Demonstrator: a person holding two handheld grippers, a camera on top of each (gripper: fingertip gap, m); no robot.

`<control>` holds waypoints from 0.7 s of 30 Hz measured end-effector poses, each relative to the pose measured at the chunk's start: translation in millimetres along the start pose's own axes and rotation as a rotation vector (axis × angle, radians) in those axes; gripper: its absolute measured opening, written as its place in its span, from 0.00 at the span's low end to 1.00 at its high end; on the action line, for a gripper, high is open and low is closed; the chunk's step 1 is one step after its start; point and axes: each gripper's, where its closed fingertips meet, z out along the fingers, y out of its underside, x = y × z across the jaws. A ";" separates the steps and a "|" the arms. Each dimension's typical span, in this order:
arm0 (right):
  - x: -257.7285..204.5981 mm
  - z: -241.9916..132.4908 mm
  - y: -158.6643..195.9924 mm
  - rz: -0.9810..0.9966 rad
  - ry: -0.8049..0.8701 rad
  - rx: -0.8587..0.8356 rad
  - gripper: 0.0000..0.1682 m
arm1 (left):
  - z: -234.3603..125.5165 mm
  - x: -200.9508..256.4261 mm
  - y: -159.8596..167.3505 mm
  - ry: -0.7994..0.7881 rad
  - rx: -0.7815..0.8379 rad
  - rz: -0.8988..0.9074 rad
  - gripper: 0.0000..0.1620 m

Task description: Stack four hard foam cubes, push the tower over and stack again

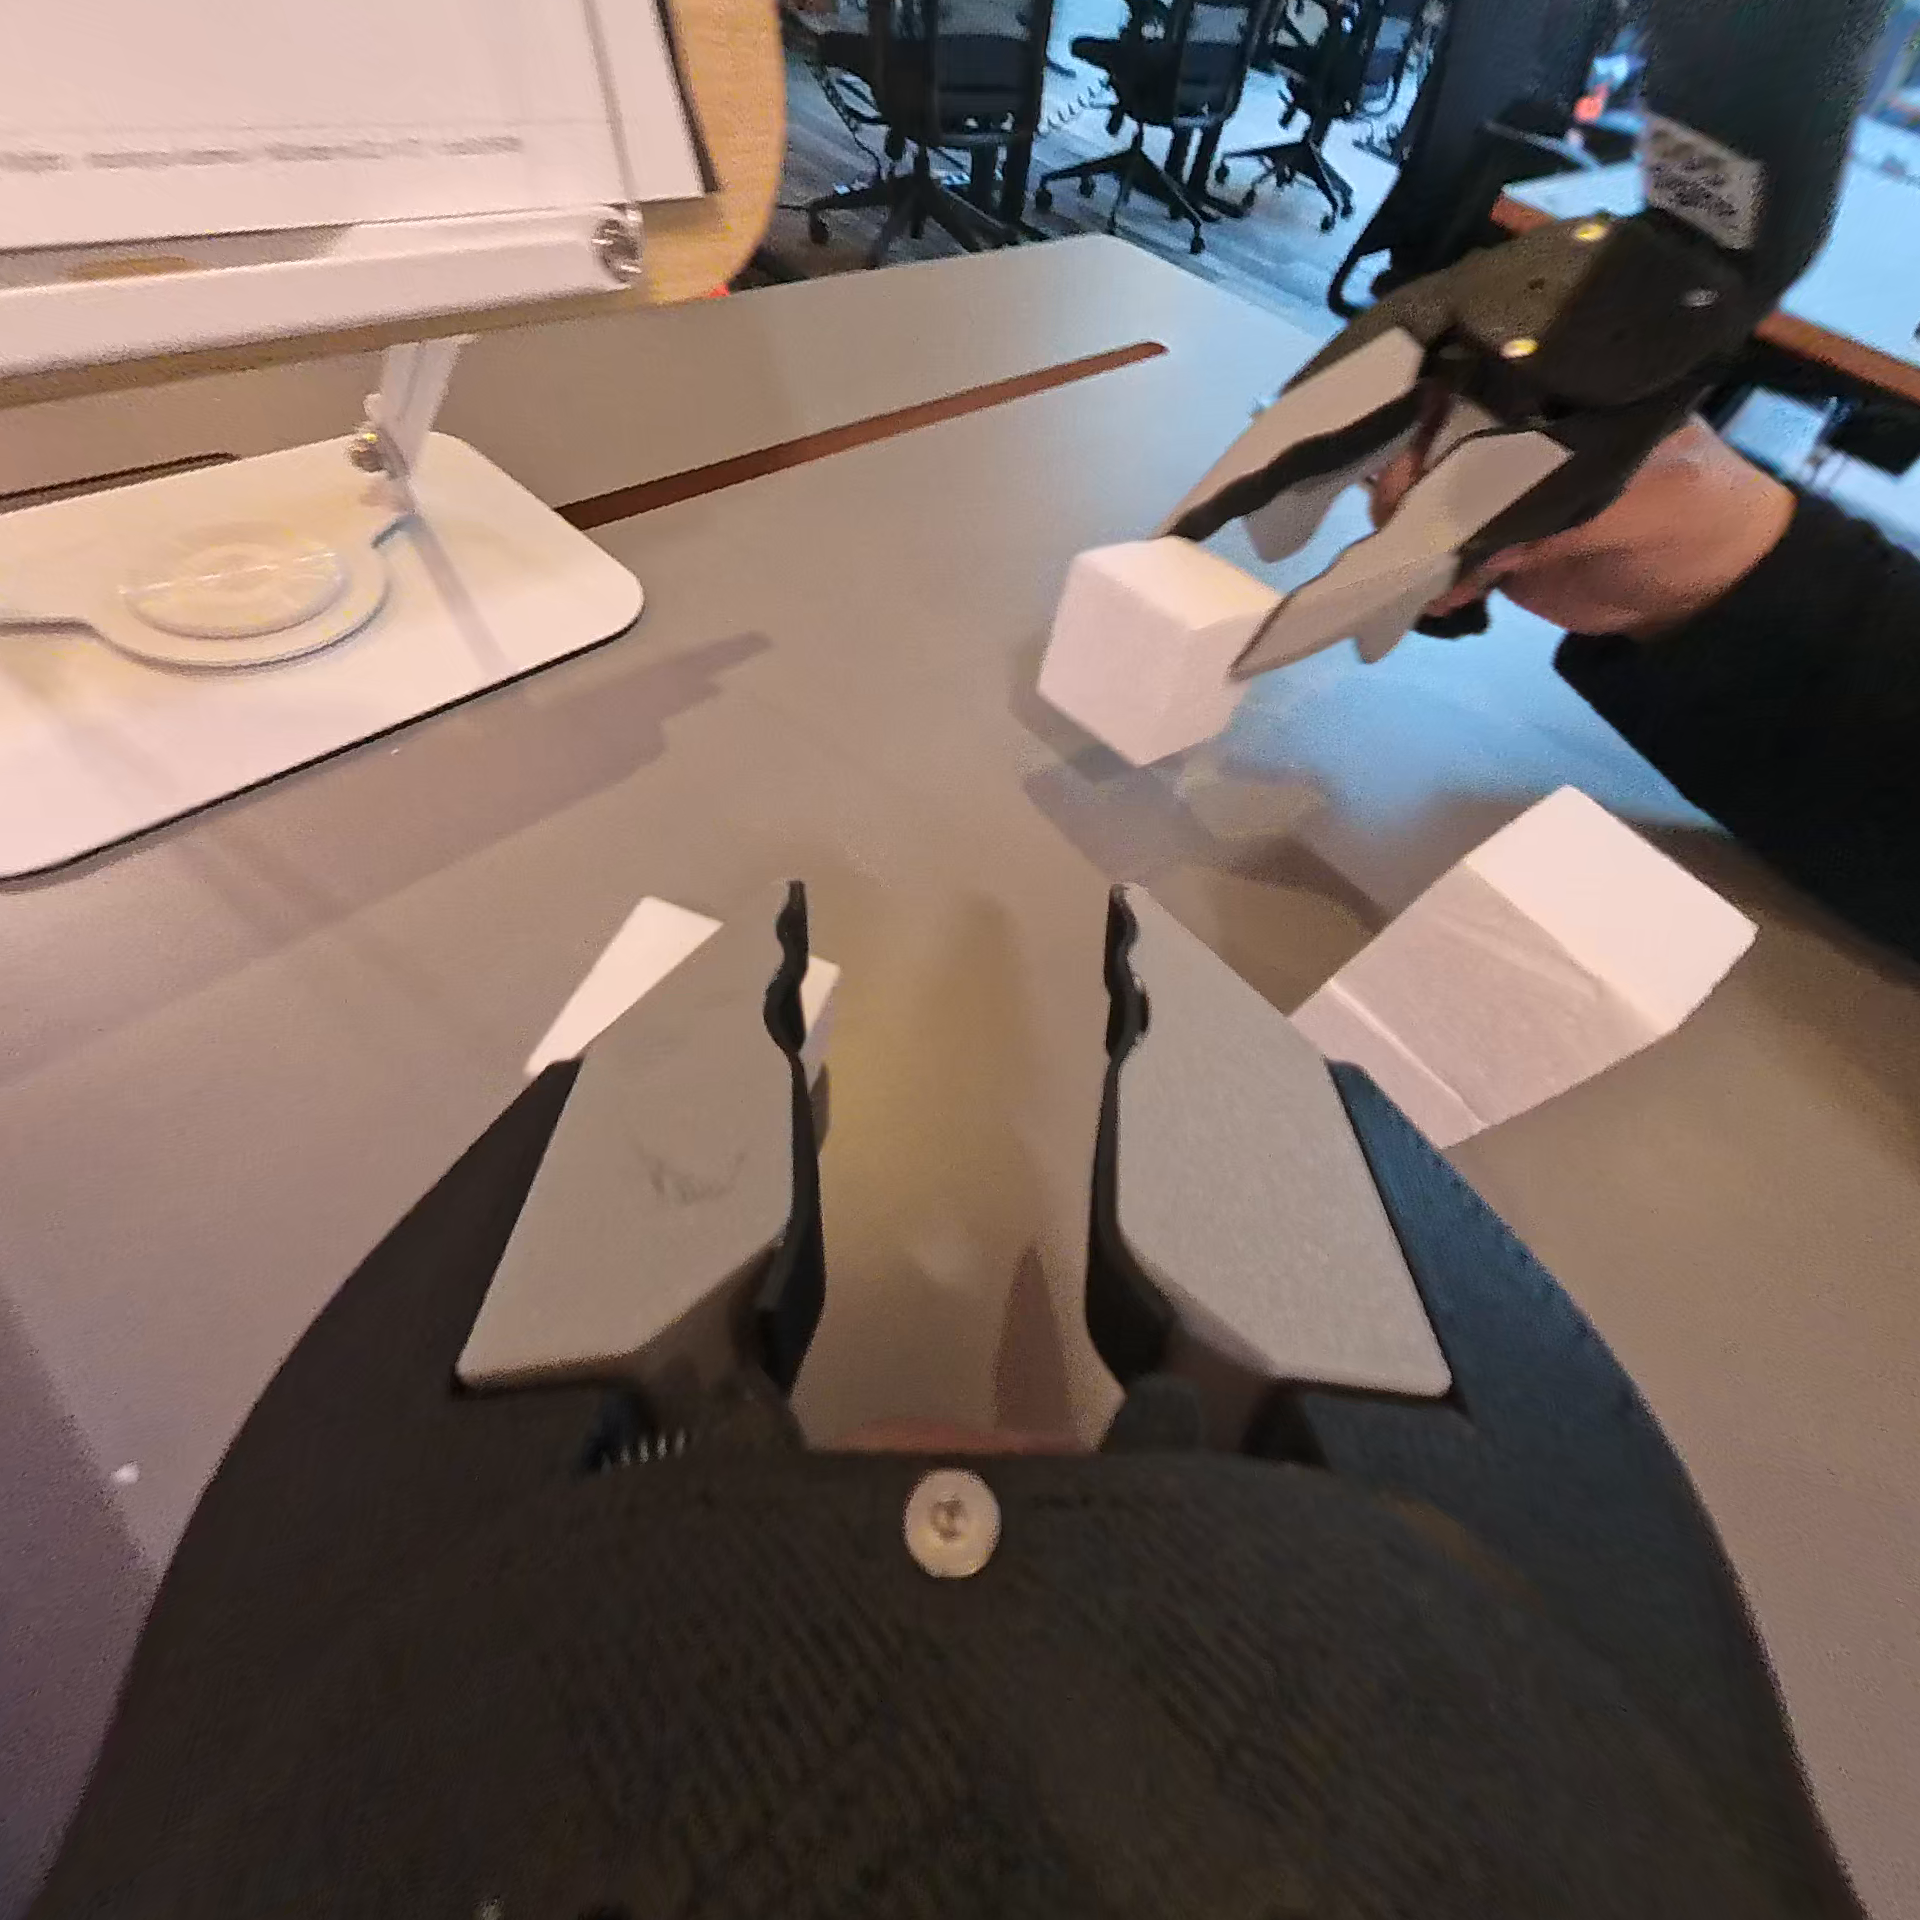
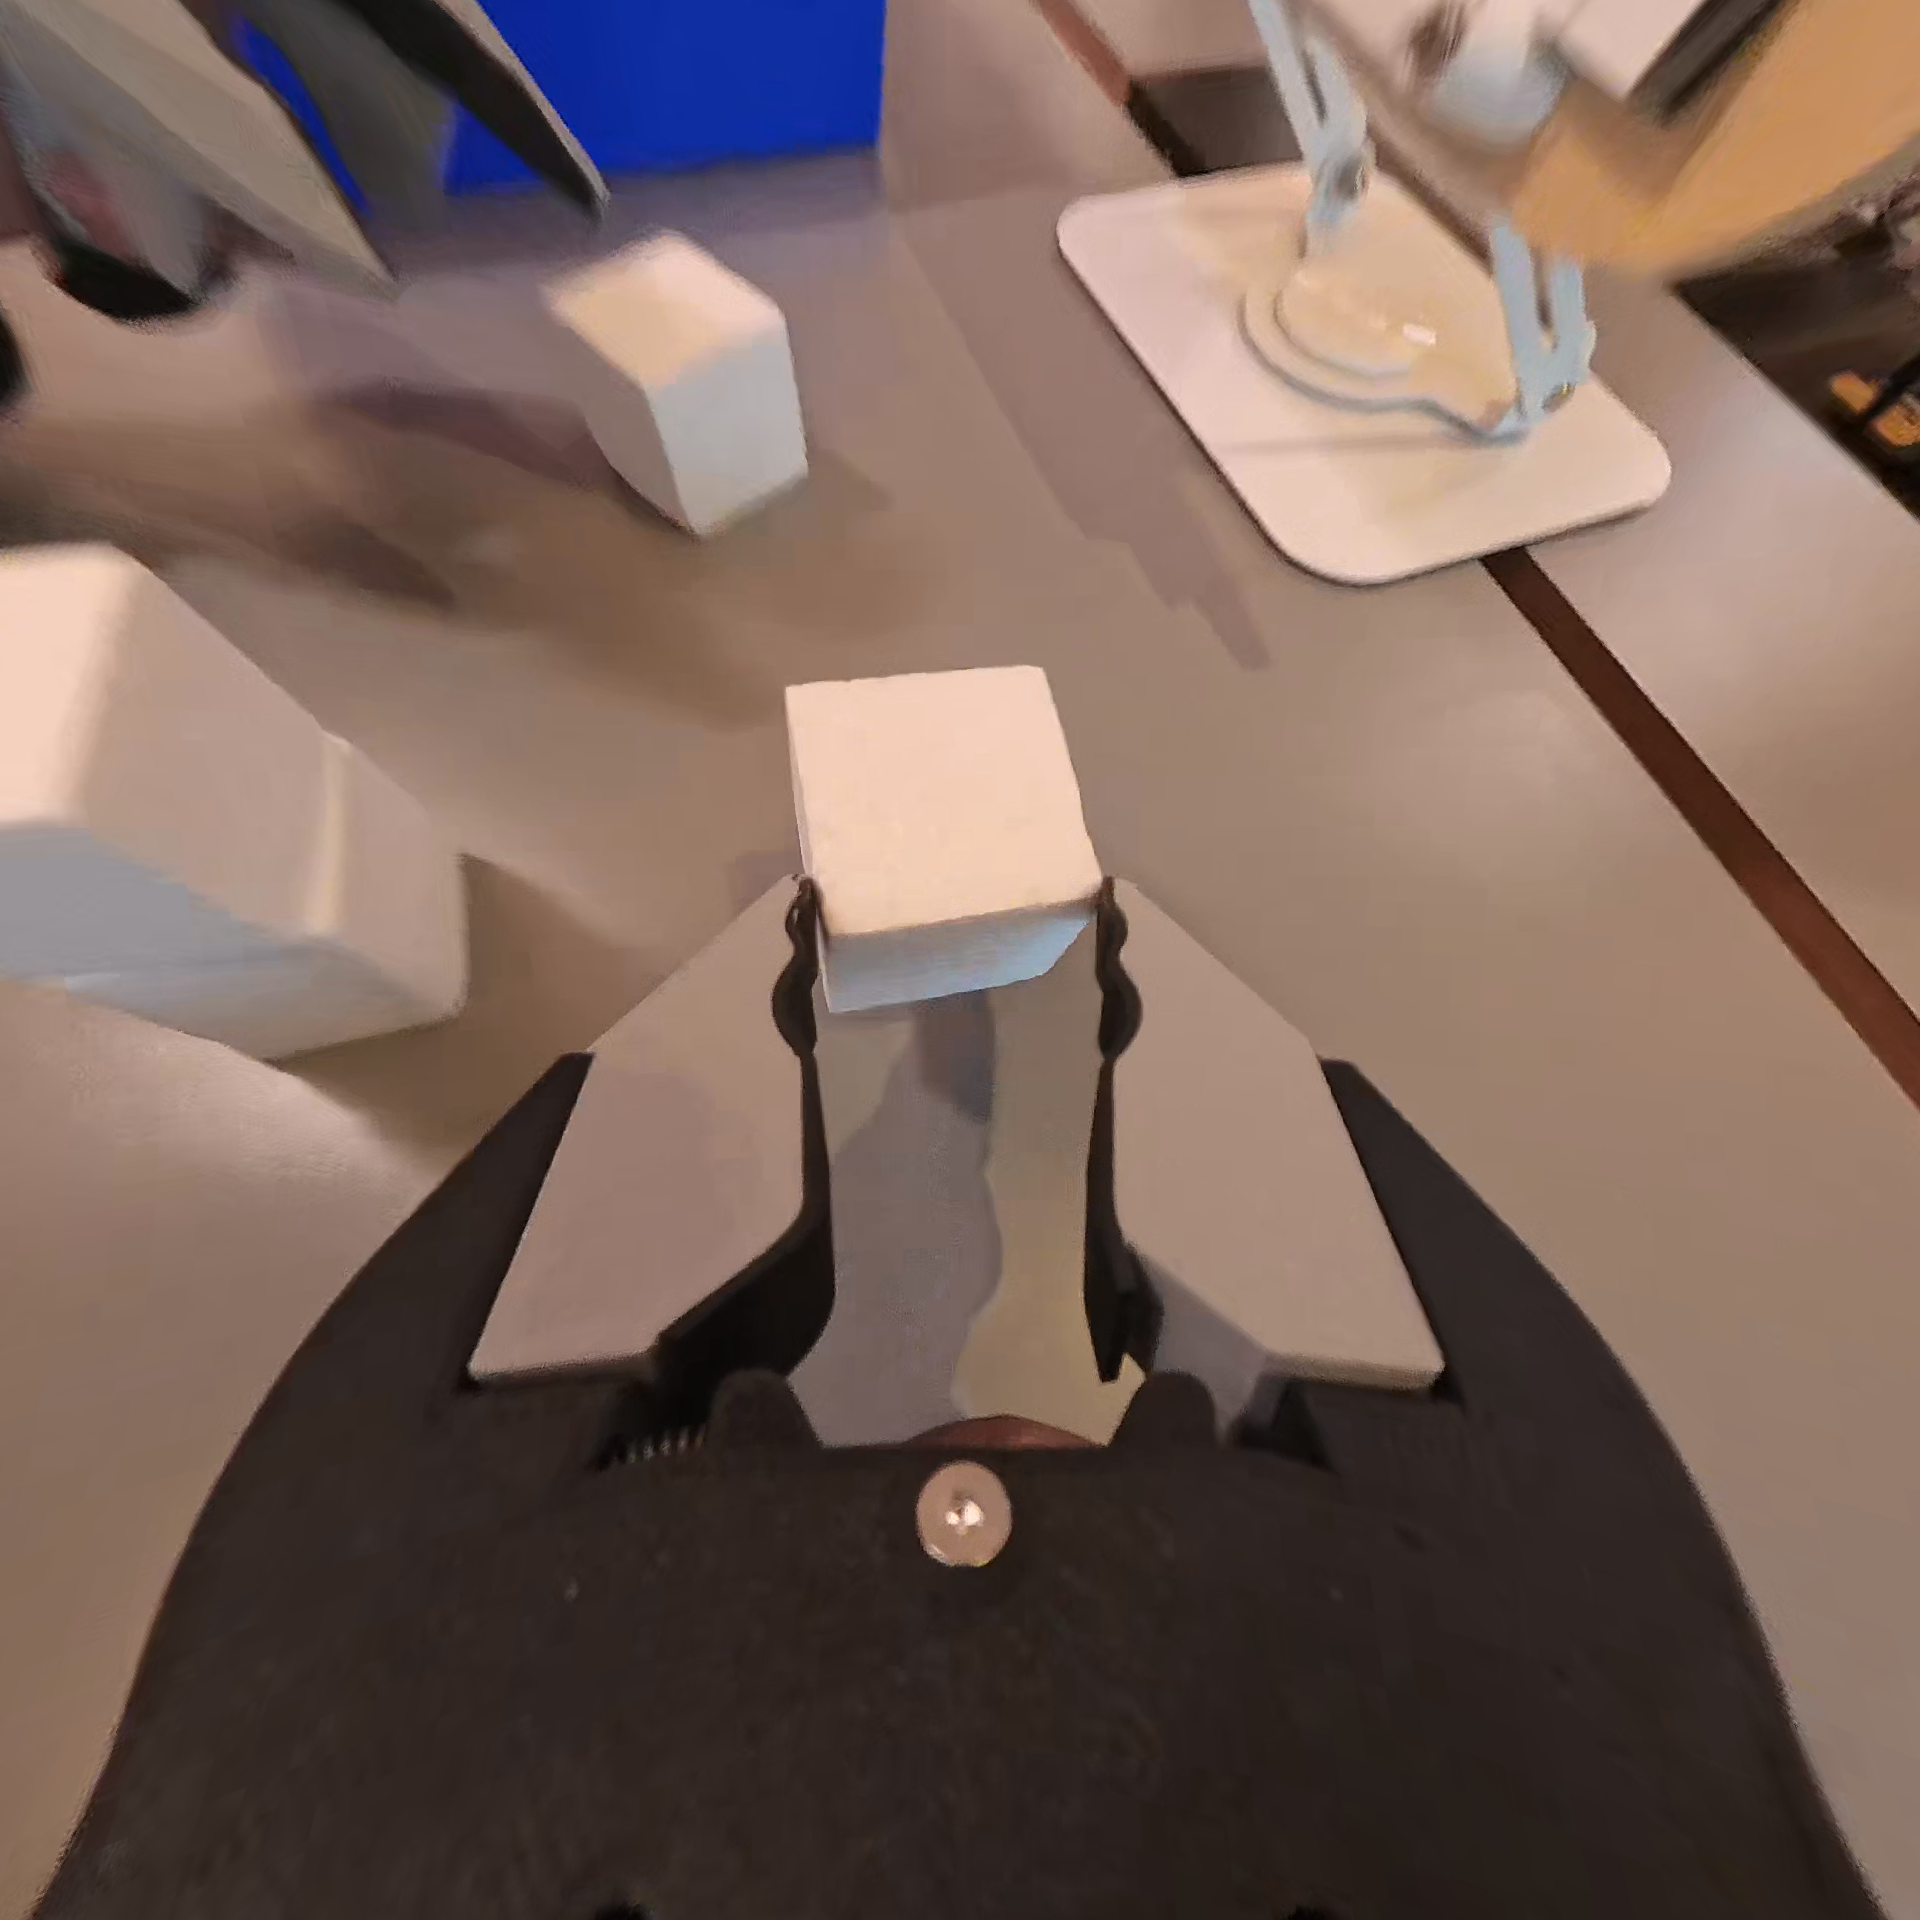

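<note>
Right gripper (image 2: 951,899) pinches a white, grainy hard foam cube (image 2: 935,831). Left gripper (image 1: 956,914) is spread, empty above the smooth grey table (image 1: 831,623).

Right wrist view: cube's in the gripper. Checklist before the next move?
1. Right gripper shut on held cube: ok, though by the fingertips only.
2. Held cube off the table: ok, shadow shows beneath it.
3. Left gripper open and empty: ok.
4. Far cube standing apart from the others: ok.
5. White foam block is a squared two-cube base: cannot tell.
</note>
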 end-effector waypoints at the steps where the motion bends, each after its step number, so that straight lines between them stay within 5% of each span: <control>1: -4.0 -7.2 -12.4 0.019 -0.023 0.042 0.30 | -3.3 -6.0 -1.3 -0.015 0.011 -0.025 0.35; 10: -73.8 -65.1 -102.2 -0.033 -0.127 0.155 0.30 | -19.3 -44.1 -0.4 -0.114 0.056 -0.171 0.40; 21: -138.4 -52.3 -85.1 -0.151 -0.220 -0.034 0.31 | -10.6 -57.8 16.7 -0.164 -0.004 -0.171 0.41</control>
